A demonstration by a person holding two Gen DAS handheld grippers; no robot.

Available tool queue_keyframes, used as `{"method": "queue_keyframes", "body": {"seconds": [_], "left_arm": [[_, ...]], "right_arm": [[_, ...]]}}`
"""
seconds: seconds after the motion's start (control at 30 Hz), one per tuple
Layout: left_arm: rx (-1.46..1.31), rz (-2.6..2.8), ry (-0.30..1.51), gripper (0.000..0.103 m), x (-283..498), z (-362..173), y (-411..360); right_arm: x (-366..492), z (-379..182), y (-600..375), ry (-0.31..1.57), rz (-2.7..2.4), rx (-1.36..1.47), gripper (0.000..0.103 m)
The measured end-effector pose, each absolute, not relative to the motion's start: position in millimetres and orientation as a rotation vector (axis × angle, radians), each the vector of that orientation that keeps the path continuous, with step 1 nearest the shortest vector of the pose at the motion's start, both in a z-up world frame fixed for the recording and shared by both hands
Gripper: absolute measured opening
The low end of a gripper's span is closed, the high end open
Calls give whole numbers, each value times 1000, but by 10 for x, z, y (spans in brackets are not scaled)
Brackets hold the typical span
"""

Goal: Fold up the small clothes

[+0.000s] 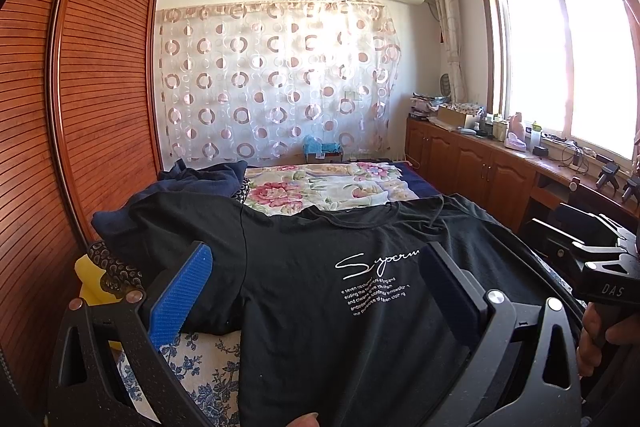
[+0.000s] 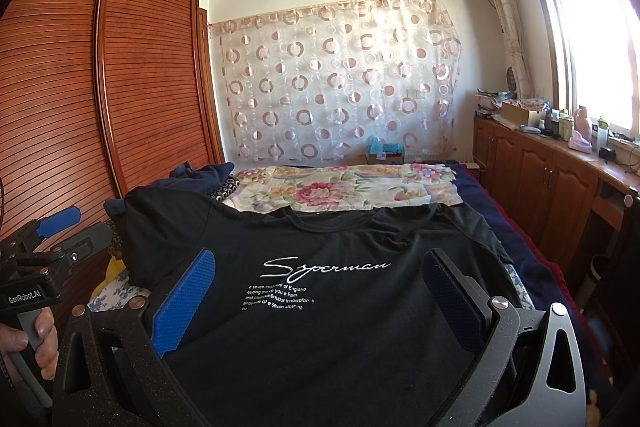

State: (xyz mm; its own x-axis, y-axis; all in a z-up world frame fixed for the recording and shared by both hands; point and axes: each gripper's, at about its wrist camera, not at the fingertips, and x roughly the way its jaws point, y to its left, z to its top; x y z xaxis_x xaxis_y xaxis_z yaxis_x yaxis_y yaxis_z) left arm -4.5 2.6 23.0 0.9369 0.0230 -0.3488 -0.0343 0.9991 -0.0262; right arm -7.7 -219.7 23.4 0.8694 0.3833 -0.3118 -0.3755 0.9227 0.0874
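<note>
A black T-shirt [image 1: 320, 327] with white "Superman" script lies spread flat, front up, on the bed, collar away from me; it also shows in the right wrist view [image 2: 320, 307]. My left gripper [image 1: 316, 283] is open and empty, its blue-padded fingers [image 1: 182, 291] wide apart, over the shirt's near left part. My right gripper [image 2: 320, 291] is open and empty, over the shirt's near middle. Its body appears at the right of the left wrist view [image 1: 600, 267]. The left gripper's body shows at the left of the right wrist view [image 2: 44, 255].
A floral quilt [image 1: 320, 187] covers the bed beyond the shirt. A dark blue garment pile [image 1: 192, 183] lies at the far left. A louvred wooden wardrobe [image 1: 80, 107] stands close on the left. A cluttered cabinet counter [image 1: 500, 147] runs under the window on the right.
</note>
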Motion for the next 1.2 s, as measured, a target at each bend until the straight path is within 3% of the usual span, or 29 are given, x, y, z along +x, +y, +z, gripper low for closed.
{"method": "queue_keyframes", "body": {"seconds": [0.7, 1.2], "left_arm": [[-52, 49, 334, 103, 19, 181, 104], [-72, 151, 419, 103, 471, -294, 751]], "right_arm": [[8, 186, -2171, 340, 414, 39, 103], [429, -37, -1721, 346, 414, -93, 103]]}}
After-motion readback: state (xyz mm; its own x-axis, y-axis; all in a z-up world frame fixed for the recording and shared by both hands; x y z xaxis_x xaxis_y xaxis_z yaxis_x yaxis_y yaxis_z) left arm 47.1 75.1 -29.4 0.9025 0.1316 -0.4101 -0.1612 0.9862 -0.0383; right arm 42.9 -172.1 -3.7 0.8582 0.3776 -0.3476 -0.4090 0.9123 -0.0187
